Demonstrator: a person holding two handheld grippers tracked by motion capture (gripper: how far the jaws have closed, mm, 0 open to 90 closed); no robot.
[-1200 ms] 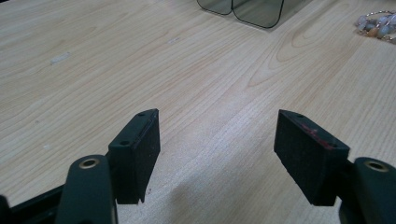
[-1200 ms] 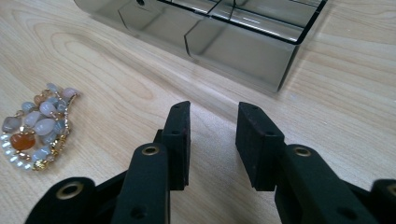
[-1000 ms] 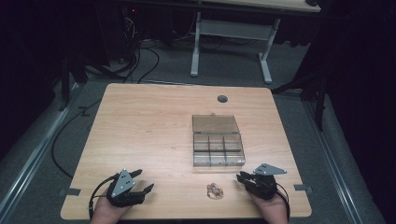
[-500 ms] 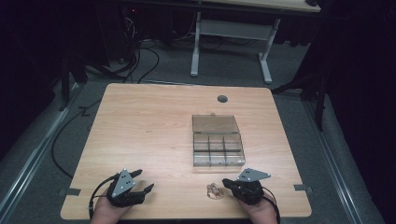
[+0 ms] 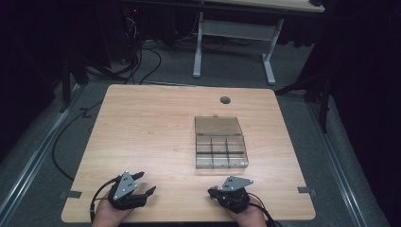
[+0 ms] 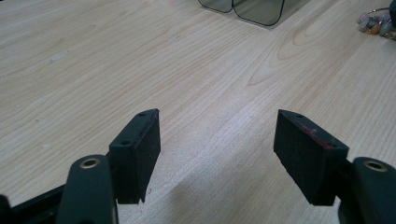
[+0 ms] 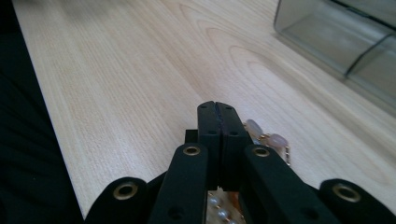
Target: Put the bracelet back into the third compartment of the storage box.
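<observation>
Resting near the front edge of a light wooden bench [image 5: 156,127], the left gripper [image 5: 142,183] keeps its fingers [image 6: 140,154] spread wide over bare wood, nothing between them. The right gripper [image 5: 213,193], also near the front edge, has its fingers [image 7: 219,135] pressed flat together, and a small beaded piece of jewellery [image 7: 271,140] lies on the bench touching them; whether they pinch any of it cannot be told. A clear plastic compartment box [image 5: 221,152] with its lid [image 5: 218,125] folded open sits right of the bench's centre, just beyond the right gripper. A round cable hole [image 5: 225,100] marks the far edge. The bench's left half and centre lie open. Cables [image 5: 142,56] and another table's white legs [image 5: 269,66] occupy the dark floor behind.
</observation>
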